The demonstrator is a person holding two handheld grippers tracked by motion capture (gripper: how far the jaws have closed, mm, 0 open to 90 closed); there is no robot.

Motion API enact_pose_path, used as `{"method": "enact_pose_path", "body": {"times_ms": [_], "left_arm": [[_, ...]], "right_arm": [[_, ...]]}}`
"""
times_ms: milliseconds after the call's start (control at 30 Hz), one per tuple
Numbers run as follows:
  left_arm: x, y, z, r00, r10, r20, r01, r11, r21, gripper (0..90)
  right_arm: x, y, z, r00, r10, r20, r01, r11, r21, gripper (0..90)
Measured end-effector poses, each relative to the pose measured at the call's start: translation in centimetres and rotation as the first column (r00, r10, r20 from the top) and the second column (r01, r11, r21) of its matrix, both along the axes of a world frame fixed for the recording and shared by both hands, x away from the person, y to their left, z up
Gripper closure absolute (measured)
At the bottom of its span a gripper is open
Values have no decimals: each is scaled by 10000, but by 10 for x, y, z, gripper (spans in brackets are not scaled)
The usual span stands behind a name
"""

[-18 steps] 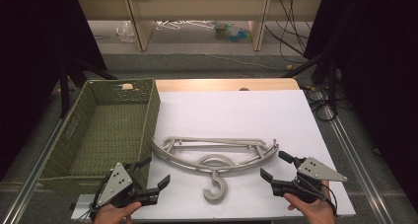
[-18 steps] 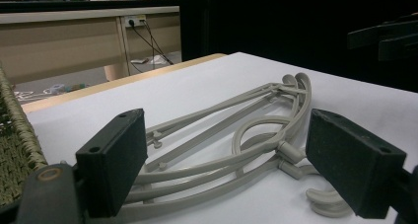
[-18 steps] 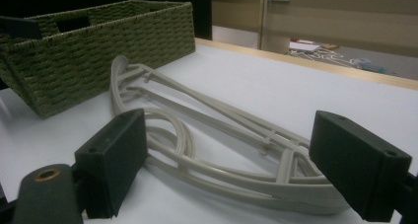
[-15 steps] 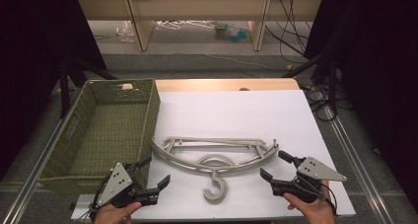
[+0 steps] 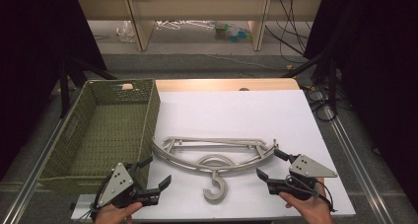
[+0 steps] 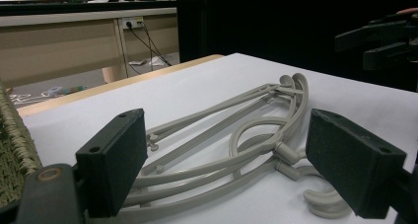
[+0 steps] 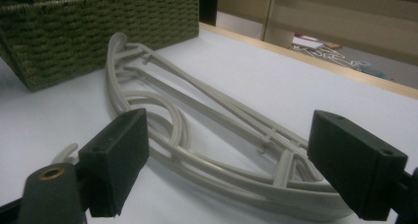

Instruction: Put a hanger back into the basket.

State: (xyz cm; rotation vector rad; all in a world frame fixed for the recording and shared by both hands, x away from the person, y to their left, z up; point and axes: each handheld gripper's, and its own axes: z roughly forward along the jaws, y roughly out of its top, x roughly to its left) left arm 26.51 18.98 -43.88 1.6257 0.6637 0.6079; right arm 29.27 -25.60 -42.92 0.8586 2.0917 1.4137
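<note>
High view: nothing has shifted since the earlier frames; both grippers and the hanger lie as before. Grey plastic hanger [image 5: 215, 160] flat on the white table [image 5: 236, 115], hook toward the near edge, its left end just beside the green woven basket [image 5: 101, 130]. Basket interior shows bare weave, no contents seen. Left gripper [image 5: 158, 171] at the near left, jaws spread wide, holding nothing. Right gripper [image 5: 269, 165] at the near right, jaws likewise wide, empty, close to the hanger's right end.

Left gripper view: hanger [image 6: 231, 140] lies ahead between the open jaws, untouched; basket edge [image 6: 15, 155] at left; the other gripper [image 6: 384, 39] far right.

Right gripper view: hanger [image 7: 207, 135] ahead, jaws apart around its end; basket wall [image 7: 98, 31] beyond, weave plain.
</note>
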Motion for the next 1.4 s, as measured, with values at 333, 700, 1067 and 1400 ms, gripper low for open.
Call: {"method": "enact_pose_path", "body": {"times_ms": [333,700,1067,1400], "left_arm": [[0,-2,0,10000,-39,16,39,10000,38,159],[1,-6,-2,10000,-87,-31,87,9999,103,160],[3,-11,-3,9997,-210,-134,212,9996,161,160],[4,-13,-3,9995,-302,-73,304,9991,289,161]], "right_arm": [[19,11,-1,9955,944,-28,-939,9870,-1307,244],[43,47,-9,9572,2726,-972,-2877,8597,-4221,369],[65,66,-26,9313,3226,-1693,-3617,7631,-5356,479],[72,77,-34,9093,3771,-1759,-4017,6855,-6072,584]]}}
